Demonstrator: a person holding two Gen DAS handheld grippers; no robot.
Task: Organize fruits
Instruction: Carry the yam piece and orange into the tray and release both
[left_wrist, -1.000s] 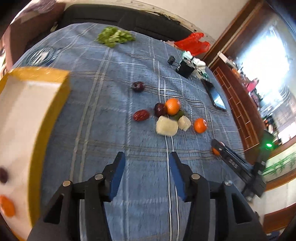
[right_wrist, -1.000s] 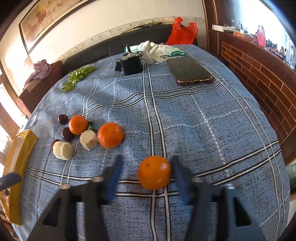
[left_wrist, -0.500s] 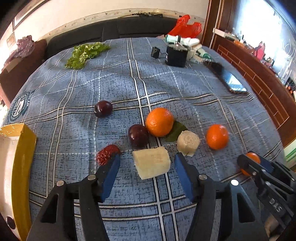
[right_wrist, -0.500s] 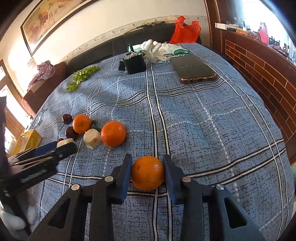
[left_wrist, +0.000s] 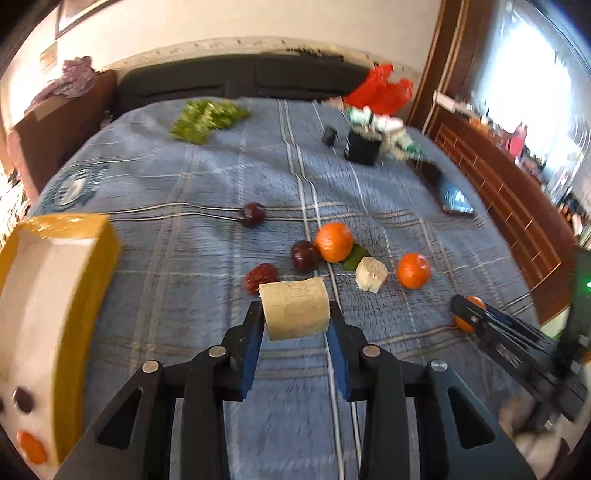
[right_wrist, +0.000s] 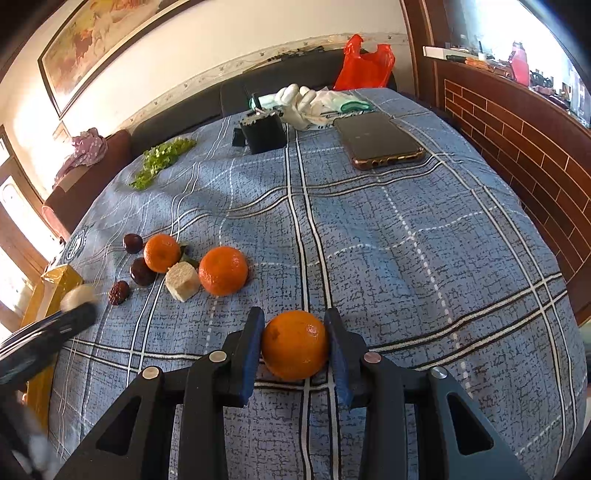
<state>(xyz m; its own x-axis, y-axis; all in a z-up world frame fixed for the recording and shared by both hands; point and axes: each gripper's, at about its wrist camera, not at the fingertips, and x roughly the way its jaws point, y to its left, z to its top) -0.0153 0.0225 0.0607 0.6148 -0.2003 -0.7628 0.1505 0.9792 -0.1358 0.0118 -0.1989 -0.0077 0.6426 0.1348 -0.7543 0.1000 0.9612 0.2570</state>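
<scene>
My left gripper (left_wrist: 295, 321) is shut on a pale cut fruit chunk (left_wrist: 295, 314) and holds it above the blue checked cloth (left_wrist: 207, 258). My right gripper (right_wrist: 295, 339) is shut on an orange (right_wrist: 295, 345) at the cloth. On the cloth lie two more oranges (left_wrist: 333, 242) (left_wrist: 413, 270), a smaller pale chunk (left_wrist: 371, 274), two dark plums (left_wrist: 252, 215) (left_wrist: 304, 256) and a red date (left_wrist: 260, 277). A yellow box (left_wrist: 55, 295) at the left holds some fruit.
Green leaves (left_wrist: 207, 118), a black box (right_wrist: 264, 131), white gloves (right_wrist: 299, 103), a phone (right_wrist: 378, 138) and a red bag (right_wrist: 364, 64) sit at the far side. A brick-faced wall (right_wrist: 517, 140) runs along the right.
My left gripper closed on the large pale chunk and lifted it, swinging left toward the yellow box. My right gripper closed on the orange.
</scene>
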